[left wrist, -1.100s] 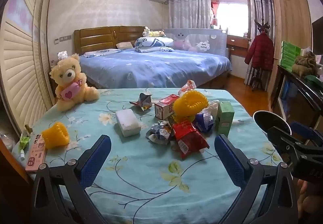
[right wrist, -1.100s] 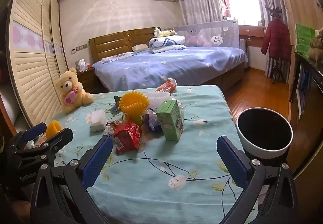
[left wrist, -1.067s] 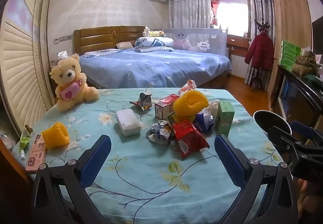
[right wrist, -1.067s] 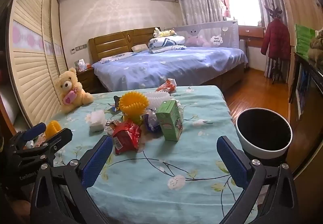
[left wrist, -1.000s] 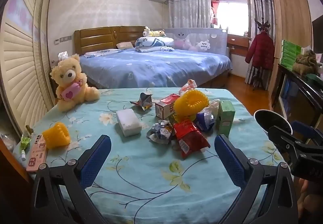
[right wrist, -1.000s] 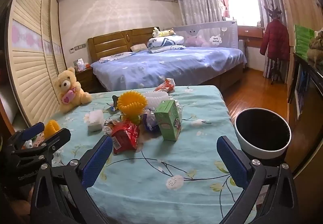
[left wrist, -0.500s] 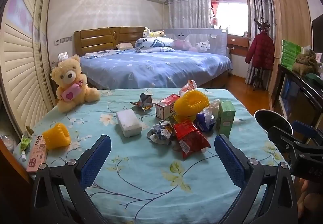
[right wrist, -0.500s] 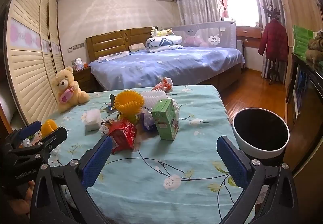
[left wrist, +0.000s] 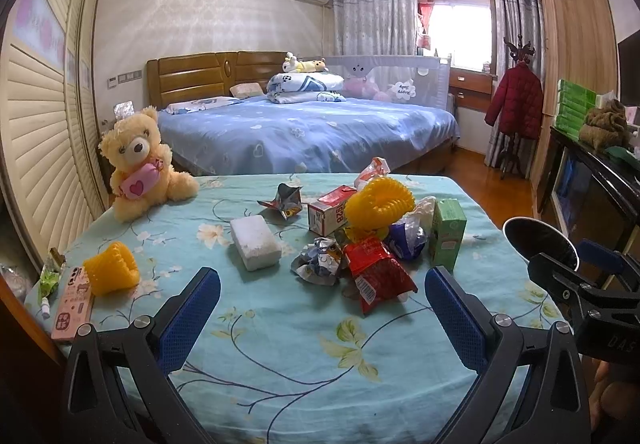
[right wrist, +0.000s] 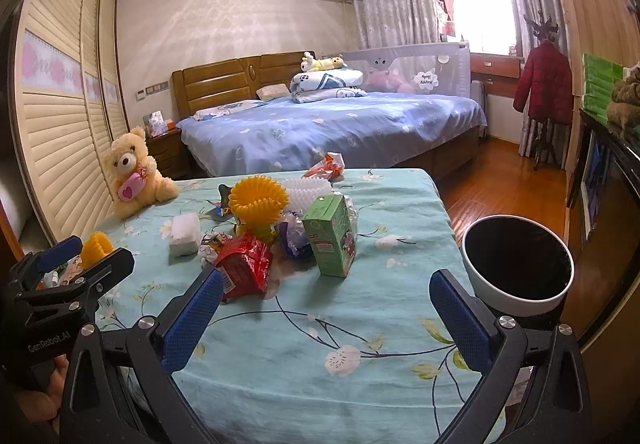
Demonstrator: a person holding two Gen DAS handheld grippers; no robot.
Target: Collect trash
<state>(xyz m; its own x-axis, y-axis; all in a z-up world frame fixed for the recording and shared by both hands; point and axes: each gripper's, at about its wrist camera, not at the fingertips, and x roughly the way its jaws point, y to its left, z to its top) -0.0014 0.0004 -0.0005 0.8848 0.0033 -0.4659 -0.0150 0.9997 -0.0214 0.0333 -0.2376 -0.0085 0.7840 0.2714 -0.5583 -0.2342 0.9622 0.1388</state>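
Your left gripper (left wrist: 322, 308) hangs over the near edge of the table (left wrist: 280, 356) with its blue pads spread wide and nothing between them; your right gripper (right wrist: 326, 310) is just as wide and just as empty. Ahead of both sits the trash heap: a red snack bag (left wrist: 376, 274) lying flat, its long axis running toward you, a crumpled wrapper (left wrist: 320, 260) touching its left side, and a green carton (right wrist: 331, 235) standing upright (leaning slightly). Beyond the table's right edge stands the white waste bin (right wrist: 520, 296), its dark mouth facing up.
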